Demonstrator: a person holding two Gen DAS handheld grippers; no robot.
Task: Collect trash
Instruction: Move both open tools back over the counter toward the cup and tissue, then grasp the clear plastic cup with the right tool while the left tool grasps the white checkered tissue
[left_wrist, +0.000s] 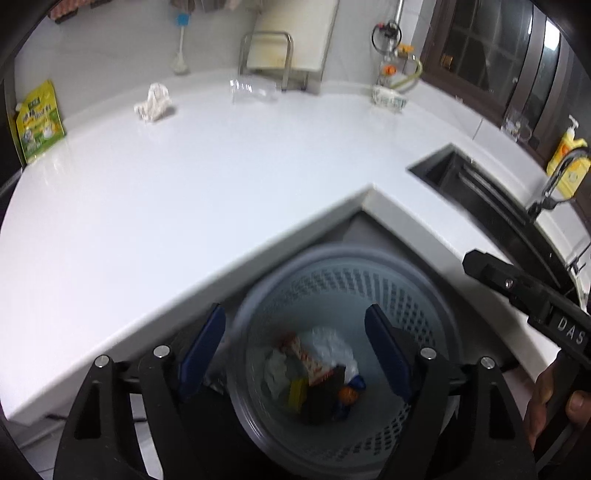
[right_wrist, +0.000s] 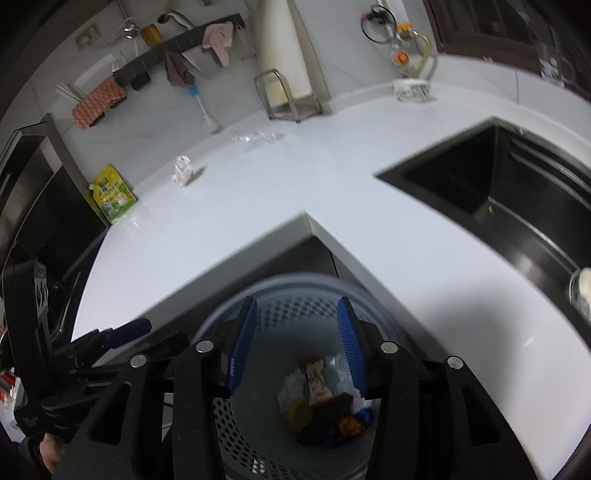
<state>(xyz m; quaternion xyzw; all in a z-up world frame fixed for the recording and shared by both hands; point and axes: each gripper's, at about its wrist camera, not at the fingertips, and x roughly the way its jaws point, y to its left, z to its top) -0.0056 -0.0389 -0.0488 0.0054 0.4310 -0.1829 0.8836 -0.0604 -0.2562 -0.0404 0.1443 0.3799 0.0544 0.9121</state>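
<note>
Left gripper (left_wrist: 294, 352) spread wide, empty, above the pale perforated trash basket (left_wrist: 417, 295) at the counter corner. Right gripper (right_wrist: 295, 339) also spread, holding nothing, over the same basket. Inside: crumpled white paper (left_wrist: 328, 341), a red-white wrapper (left_wrist: 308, 356), something orange and blue. On the white counter (left_wrist: 184, 184), well apart: a crumpled white wad (left_wrist: 154, 102) and a clear plastic piece (left_wrist: 251, 90).

bin (left_wrist: 424, 295) sits on the floor, tucked in the counter's (left_wrist: 184, 192) inner corner, trash (left_wrist: 314, 373) inside it. far back on the counter from the bin: crumpled wrapper (left_wrist: 154, 102), flattened bottle (left_wrist: 251, 90) beside it. sink (right_wrist: 491, 192) off right.
</note>
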